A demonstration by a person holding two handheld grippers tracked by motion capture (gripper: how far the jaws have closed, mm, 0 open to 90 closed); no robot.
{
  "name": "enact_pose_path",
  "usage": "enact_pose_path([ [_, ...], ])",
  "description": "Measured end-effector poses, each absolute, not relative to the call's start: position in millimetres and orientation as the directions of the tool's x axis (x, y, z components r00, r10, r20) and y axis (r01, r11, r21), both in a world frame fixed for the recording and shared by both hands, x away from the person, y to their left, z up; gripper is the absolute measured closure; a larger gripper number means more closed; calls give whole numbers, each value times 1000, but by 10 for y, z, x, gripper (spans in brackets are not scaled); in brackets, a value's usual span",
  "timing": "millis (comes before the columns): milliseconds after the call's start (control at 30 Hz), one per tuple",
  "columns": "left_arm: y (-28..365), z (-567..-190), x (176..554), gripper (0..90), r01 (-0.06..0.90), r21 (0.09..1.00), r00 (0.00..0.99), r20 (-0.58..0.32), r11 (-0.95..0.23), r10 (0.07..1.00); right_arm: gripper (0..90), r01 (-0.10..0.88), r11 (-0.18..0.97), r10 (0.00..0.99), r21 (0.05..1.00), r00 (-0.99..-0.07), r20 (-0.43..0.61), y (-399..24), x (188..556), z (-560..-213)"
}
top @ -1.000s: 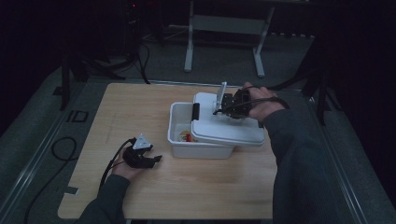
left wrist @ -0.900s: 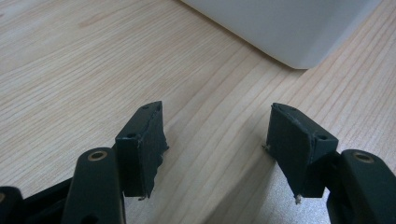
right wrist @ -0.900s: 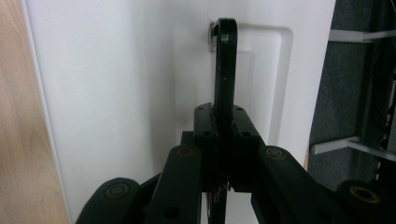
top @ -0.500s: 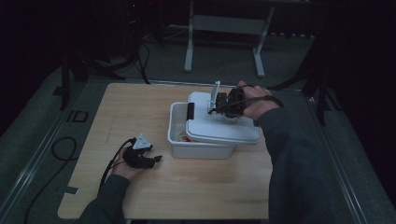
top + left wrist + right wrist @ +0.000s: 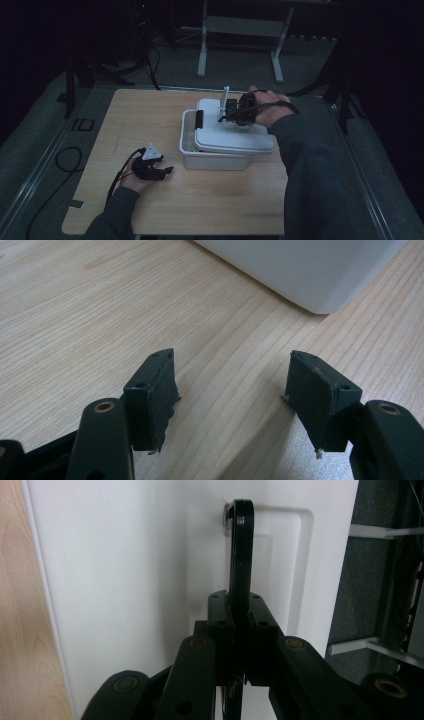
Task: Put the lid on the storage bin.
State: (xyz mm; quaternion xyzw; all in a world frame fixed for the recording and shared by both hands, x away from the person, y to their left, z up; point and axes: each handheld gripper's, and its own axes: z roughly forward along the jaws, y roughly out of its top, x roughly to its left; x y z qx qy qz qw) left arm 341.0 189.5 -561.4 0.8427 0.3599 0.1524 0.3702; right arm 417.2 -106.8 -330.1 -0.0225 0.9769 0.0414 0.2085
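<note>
Two jaws of the right gripper (image 5: 239, 630) pinch the white lid's (image 5: 235, 137) black handle (image 5: 241, 555); left gripper (image 5: 230, 405) gapes empty.

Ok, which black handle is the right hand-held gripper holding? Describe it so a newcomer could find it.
Start at the white bin on the wooden table, then the white lid lying across its top, offset to the right. The lid handle is the thin black loop standing up from the recessed panel, with the right hand-held gripper shut on it. The other black handle sits on the bin's rim.
</note>
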Motion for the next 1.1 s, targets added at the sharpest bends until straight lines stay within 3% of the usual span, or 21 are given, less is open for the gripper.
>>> enact_pose_path([
  [1100,1896,-5615,3410,370,493,734,695,-9,-467,719,843,-88,994,-53,69,-915,-399,-781,4182,-3348],
])
